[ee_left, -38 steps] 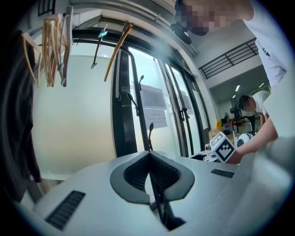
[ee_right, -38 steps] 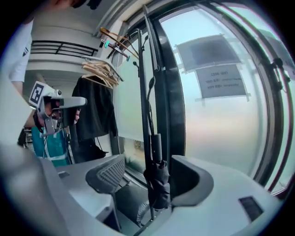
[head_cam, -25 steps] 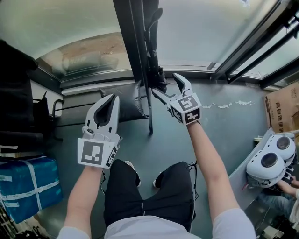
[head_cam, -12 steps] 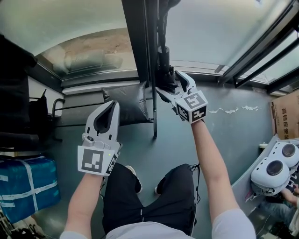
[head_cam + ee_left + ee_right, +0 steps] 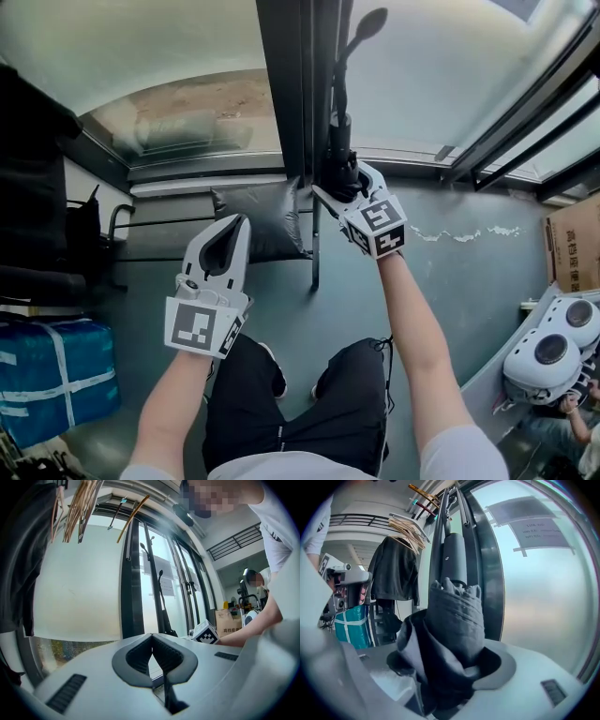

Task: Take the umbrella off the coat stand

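One folded dark-grey umbrella (image 5: 457, 616) hangs upright, its fabric loosely bunched.

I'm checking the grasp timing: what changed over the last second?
The right hand-held gripper moved in from beside the dark folded umbrella to straddle its fabric, and its jaws have just been closing on it. The left hand-held gripper stayed shut and empty at the left; the umbrella still hangs upright.

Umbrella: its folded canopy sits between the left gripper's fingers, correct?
No. It sits between the fingers of the right gripper, which have just been closing and now hold the umbrella; the right gripper view shows it. The left gripper is shut and empty.
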`<action>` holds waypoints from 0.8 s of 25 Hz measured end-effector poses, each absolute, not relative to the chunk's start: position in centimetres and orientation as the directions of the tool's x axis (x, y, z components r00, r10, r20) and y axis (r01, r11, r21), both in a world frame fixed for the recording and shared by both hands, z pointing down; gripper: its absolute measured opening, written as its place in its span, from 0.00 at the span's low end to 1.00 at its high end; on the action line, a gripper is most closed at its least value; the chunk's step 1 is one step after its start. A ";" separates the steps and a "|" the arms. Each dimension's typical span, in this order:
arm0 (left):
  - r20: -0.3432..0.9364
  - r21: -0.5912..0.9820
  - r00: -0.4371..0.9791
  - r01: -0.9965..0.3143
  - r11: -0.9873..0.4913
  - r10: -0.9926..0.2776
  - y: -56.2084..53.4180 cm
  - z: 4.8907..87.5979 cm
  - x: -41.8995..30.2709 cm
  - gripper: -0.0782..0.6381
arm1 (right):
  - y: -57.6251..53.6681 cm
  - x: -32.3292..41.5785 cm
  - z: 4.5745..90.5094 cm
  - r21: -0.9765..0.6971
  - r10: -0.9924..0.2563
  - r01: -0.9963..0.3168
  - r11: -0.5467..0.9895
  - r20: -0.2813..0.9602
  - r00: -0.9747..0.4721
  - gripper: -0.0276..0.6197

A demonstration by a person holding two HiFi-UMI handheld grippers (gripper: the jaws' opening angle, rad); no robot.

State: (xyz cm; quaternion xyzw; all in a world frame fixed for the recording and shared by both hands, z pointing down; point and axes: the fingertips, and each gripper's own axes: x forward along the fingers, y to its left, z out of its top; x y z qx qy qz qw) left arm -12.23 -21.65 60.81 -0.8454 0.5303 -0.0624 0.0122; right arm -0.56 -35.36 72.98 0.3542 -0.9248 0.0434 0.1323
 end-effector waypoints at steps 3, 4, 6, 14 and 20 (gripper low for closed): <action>0.100 -0.083 0.437 -0.892 -0.445 -0.894 -21.7 60.8 -12.0 0.14 | -34.9 -0.2 73.0 0.015 -0.637 -0.663 0.749 0.292 -0.713 0.46; 0.102 -0.085 0.440 -0.890 -0.448 -0.892 -21.8 60.7 -11.9 0.14 | -34.7 -0.1 73.0 0.013 -0.633 -0.660 0.751 0.299 -0.714 0.45; 0.100 -0.084 0.443 -0.888 -0.452 -0.891 -22.1 60.4 -11.5 0.14 | -34.3 0.1 72.9 0.004 -0.629 -0.660 0.751 0.308 -0.714 0.43; 0.085 -0.085 0.440 -0.891 -0.447 -0.894 -22.7 58.5 -10.7 0.14 | -32.8 0.4 71.5 0.008 -0.634 -0.661 0.750 0.296 -0.715 0.43; 0.098 -0.084 0.453 -0.884 -0.460 -0.886 -22.6 57.0 -9.3 0.14 | -31.8 0.4 67.7 -0.054 -0.632 -0.660 0.749 0.239 -0.737 0.43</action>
